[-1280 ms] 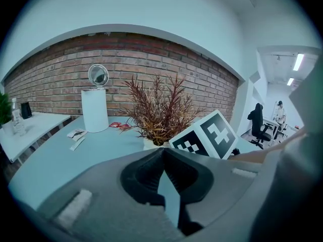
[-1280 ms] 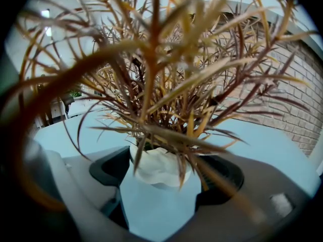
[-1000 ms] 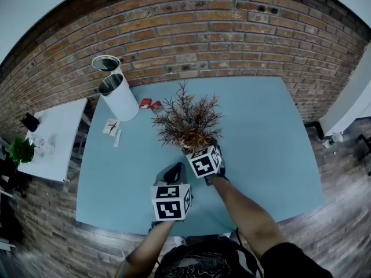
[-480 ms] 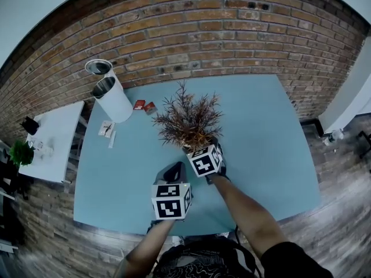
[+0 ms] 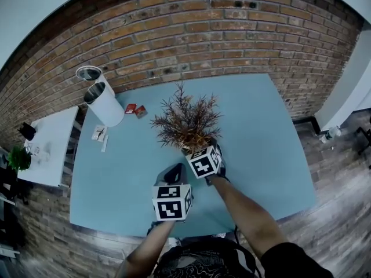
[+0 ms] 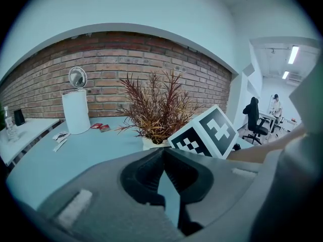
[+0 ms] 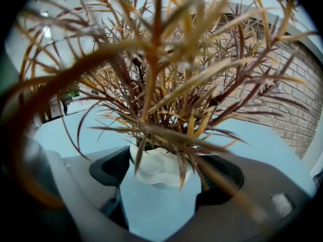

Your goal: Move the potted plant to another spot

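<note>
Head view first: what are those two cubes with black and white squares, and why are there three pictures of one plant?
There is no robot here. A person holds a hand tool with a two-jaw claw in each hand, and each patterned cube is part of a tool. The head view comes from a camera on the person's head, looking down at a blue table by a brick wall. The other two pictures come from cameras riding on the claws. On the table are a white cylindrical device, two red packets and some white slips. The right claw is closed on the white pot of the potted plant. The left claw is shut and empty.
</note>
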Demonstrator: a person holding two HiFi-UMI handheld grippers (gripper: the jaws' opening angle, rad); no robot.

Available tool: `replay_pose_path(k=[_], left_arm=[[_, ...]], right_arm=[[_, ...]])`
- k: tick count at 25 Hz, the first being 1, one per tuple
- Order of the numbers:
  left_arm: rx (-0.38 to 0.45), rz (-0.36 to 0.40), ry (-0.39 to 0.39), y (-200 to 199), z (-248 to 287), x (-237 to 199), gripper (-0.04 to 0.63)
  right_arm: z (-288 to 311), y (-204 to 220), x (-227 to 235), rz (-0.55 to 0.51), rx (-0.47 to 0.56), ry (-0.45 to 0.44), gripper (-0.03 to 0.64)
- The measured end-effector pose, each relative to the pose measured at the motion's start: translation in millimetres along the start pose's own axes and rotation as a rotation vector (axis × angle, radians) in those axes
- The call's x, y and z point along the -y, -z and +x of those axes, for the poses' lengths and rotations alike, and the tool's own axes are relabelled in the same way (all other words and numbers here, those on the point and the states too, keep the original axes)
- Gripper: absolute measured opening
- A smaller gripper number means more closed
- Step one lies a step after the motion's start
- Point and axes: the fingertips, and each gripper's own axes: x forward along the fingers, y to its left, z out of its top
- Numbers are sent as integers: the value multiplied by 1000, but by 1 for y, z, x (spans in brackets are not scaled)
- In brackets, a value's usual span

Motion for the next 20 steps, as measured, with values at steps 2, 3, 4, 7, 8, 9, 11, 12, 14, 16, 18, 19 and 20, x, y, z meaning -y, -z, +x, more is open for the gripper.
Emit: replay_pose_path(k=[2,3,4,7,8,9,11,12,14,16,18,19,20], left_arm=[[-1,1,3,-1,2,6,-2],[-1,1,5,-2,3,9,-2],[-1,2,6,-2,4,12,-2],[2,2,5,-3,8,22,-2],[4,2,5,-4,9,25,-2],[6,3,4,-5,10,28,-2],[8,4,3,-6,12,33,-2],[8,4,2,-7,13,35,-2],[9,4,0,-9,15,40,-2],[9,6,-2,-11,16,44,-2],[10,8,-3,-11,18,49,-2],[10,8,-4,-11,18,51,-2],[10,8,-5,-12,19,53,-2]], right_arm=[[-3,2,5,0,-2,0,417],[-4,2,8,1,-2,0,417],[-5,3,10,1,-2,1,417],[-10,7,18,-1,-3,-1,417],[-11,8,20,-2,-3,-2,417],[-12,9,23,-3,-2,-3,417],[-14,11,27,-4,-2,-5,417],[-15,11,30,-4,-3,-6,417],[-17,12,35,-5,-2,-6,417],[-19,13,39,-4,0,-6,417],[-21,15,43,-4,0,-6,416],[-22,16,45,-4,0,-7,417],[-23,17,46,-4,0,-8,417]])
